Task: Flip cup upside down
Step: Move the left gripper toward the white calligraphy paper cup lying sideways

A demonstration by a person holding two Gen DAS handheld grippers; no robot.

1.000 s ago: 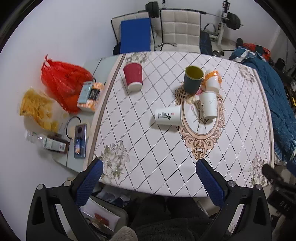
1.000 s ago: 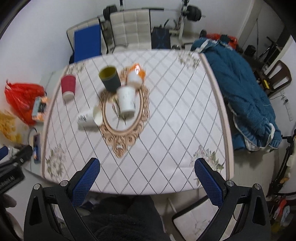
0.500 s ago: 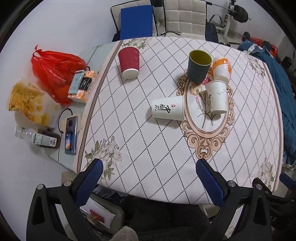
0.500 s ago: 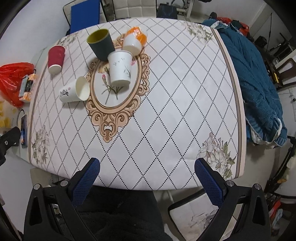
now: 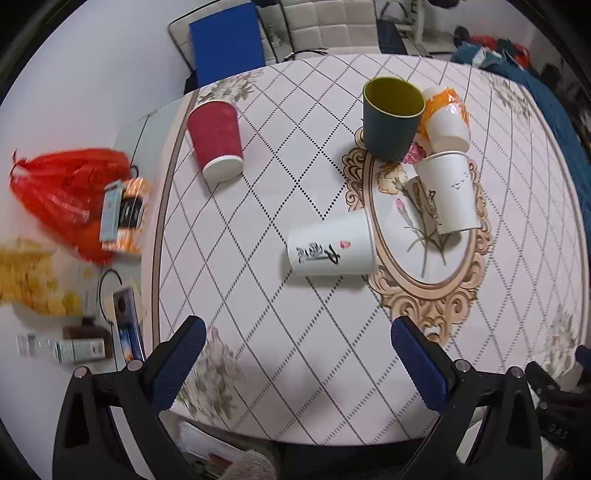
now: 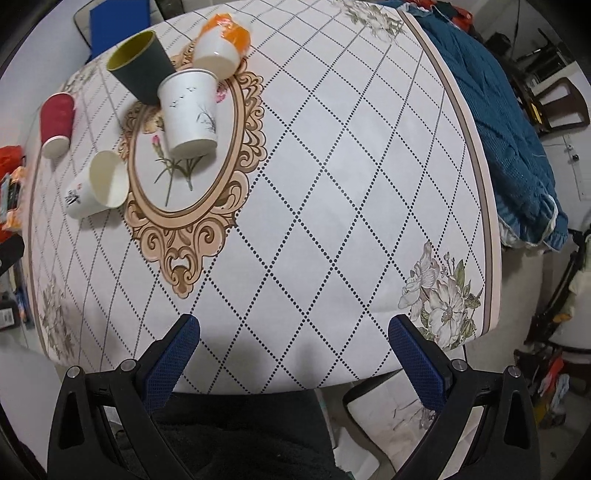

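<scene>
A white paper cup with black lettering (image 5: 330, 246) lies on its side on the patterned table (image 5: 258, 302), mouth to the right; it also shows in the right wrist view (image 6: 98, 184). A dark green cup (image 5: 391, 118) stands upright. A white cup with birds (image 5: 448, 192), an orange-and-white cup (image 5: 445, 118) and a red cup (image 5: 216, 140) stand mouth down. My left gripper (image 5: 297, 363) is open and empty above the near table edge, short of the lying cup. My right gripper (image 6: 293, 360) is open and empty over the near edge.
Left of the table lie a red bag (image 5: 62, 195), snack packets (image 5: 29, 277), a phone (image 5: 125, 332) and a bottle (image 5: 66, 347). Chairs (image 5: 332, 26) stand beyond the far edge. A blue quilt (image 6: 509, 122) lies to the right.
Both grippers have moved forward and lower toward the table. The cups look larger and nearer. No cup has moved.
</scene>
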